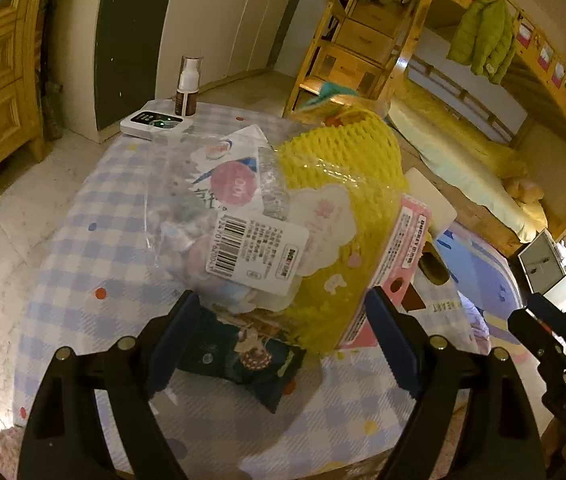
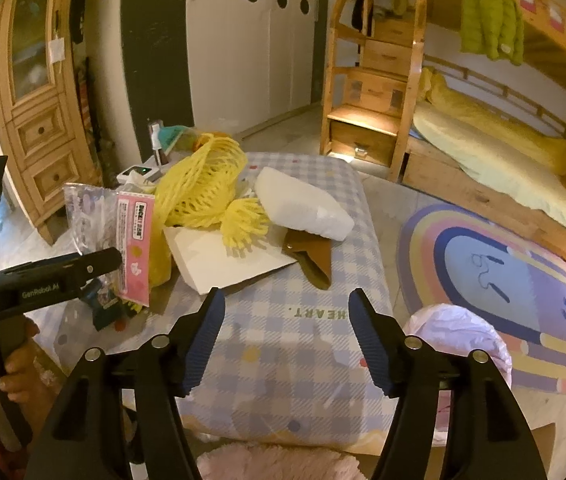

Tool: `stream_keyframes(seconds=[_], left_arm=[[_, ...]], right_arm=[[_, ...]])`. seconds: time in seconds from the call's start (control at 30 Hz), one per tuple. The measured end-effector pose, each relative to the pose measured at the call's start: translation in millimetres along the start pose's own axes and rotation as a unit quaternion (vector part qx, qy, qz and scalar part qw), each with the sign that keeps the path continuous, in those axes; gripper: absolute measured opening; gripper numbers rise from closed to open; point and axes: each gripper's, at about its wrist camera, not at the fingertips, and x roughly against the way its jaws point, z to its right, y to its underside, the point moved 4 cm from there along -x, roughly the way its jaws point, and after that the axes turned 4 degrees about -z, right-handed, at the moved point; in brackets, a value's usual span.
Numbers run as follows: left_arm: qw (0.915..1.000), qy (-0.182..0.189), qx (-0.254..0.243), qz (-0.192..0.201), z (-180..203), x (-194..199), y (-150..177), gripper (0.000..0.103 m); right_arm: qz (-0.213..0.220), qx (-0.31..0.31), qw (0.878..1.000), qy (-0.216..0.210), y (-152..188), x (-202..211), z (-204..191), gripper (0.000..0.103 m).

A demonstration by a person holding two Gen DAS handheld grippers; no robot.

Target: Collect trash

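Note:
A pile of trash lies on the checked tablecloth (image 1: pixel 95 216): a clear plastic package with a barcode label (image 1: pixel 257 252), yellow foam netting (image 1: pixel 335 168), a pink-edged packet (image 1: pixel 399 248) and a dark snack wrapper (image 1: pixel 239 356). My left gripper (image 1: pixel 283 312) is open, its fingers on either side of the package's near end and above the dark wrapper. In the right wrist view the netting (image 2: pixel 203 184), a white foam piece (image 2: pixel 303 204), white card (image 2: pixel 227 260) and a brown piece (image 2: pixel 311 256) lie ahead. My right gripper (image 2: pixel 287 312) is open and empty over bare cloth.
A spray bottle (image 1: pixel 189 84) and a white device (image 1: pixel 155 122) stand at the table's far end. A pink bag (image 2: pixel 459 332) sits by the table's right side. A rainbow rug (image 2: pixel 503 280), bunk bed (image 2: pixel 503 152) and wooden cabinet (image 2: pixel 39 100) surround the table.

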Motion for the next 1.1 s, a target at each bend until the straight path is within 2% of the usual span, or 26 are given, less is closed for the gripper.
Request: stream_keyframes(seconds=[0.23, 0.43, 0.57, 0.73, 0.83, 0.9, 1.03, 1.1], left_arm=[[0.9984, -0.033, -0.047, -0.004, -5.6, 17.3, 21.8, 0.083], [0.9939, -0.076, -0.055, -0.058, -24.7, 2.8, 41.4, 0.083], [0.9919, -0.095, -0.055, -0.065, -36.3, -1.1, 48.2, 0.084], [0.9934, -0.081, -0.059, -0.055, -38.2, -6.7, 43.8, 0.086], [0.9972, -0.037, -0.043, -0.050, -34.8, -6.6, 37.8, 0.086], [0.9987, -0.023, -0.027, -0.036, -36.8, 0.7, 34.9, 0.086], [0.9966, -0.071, -0.026, -0.032, -45.6, 6.4, 38.6, 0.086], [0.9947, -0.088, -0.024, -0.047, -51.1, 4.3, 44.3, 0.086]], right_arm=[[0.001, 0.013, 1.000, -0.002, 4.3, 9.1, -6.4, 0.073], [-0.012, 0.017, 1.000, -0.016, 10.4, 5.9, -18.8, 0.073], [-0.015, 0.023, 0.999, -0.024, 14.8, 5.0, -28.8, 0.073], [-0.021, 0.020, 0.999, -0.035, 17.6, 1.7, -35.0, 0.073], [-0.024, 0.019, 0.999, -0.039, 17.6, 1.4, -38.0, 0.073], [-0.023, 0.020, 0.999, -0.039, 18.2, 3.0, -38.1, 0.073], [-0.025, 0.020, 0.999, -0.044, 19.1, 3.2, -38.6, 0.073], [-0.028, 0.021, 0.998, -0.053, 19.8, 2.3, -42.0, 0.073]])
